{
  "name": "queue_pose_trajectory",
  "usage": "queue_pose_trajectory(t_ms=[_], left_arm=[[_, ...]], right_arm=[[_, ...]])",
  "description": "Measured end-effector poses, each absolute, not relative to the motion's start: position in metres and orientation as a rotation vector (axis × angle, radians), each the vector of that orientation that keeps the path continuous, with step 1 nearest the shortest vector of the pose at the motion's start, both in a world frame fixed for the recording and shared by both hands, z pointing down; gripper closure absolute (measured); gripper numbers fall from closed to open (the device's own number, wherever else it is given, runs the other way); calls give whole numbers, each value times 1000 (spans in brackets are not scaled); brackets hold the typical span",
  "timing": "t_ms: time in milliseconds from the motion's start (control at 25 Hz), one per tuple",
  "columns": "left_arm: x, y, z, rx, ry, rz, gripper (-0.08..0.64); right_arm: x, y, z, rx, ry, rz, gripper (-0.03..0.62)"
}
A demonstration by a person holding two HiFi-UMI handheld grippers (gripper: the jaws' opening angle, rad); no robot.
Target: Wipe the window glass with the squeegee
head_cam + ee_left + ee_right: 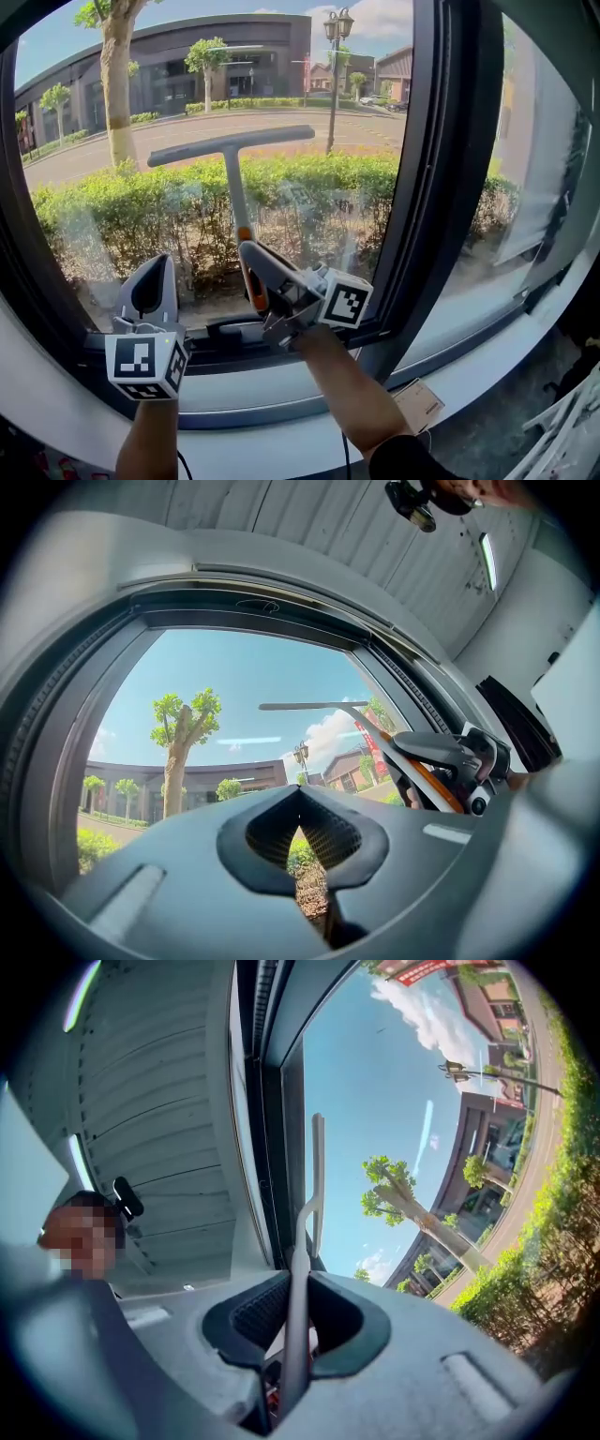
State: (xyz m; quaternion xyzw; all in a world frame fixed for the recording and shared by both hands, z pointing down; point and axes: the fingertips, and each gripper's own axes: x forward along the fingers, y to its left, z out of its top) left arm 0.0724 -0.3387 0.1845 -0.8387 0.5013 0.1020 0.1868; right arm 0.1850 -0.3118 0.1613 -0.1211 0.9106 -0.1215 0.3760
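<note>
Seemingly midway: right tool (269, 281) clamped on the squeegee (231, 150), blade mid-pane against the window glass (178, 84), left tool (150, 286) empty with jaws together, hazy lower pane likely unwiped.

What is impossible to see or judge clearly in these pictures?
- Head view: whether the squeegee blade touches the window glass; no contact line shows.
- Right gripper view: the handle's lower end, hidden between the shut jaws of the right gripper.
- Left gripper view: the window sill, hidden behind the left gripper, whose jaws are together and empty.
</note>
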Motion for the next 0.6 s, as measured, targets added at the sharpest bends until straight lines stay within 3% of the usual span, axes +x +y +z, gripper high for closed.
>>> queue_pose_trajectory(t_ms=[600], left_arm=[[68, -322, 224, -2466, 1367, 257, 551]], right_arm=[[193, -306, 191, -381, 2277, -364, 545]])
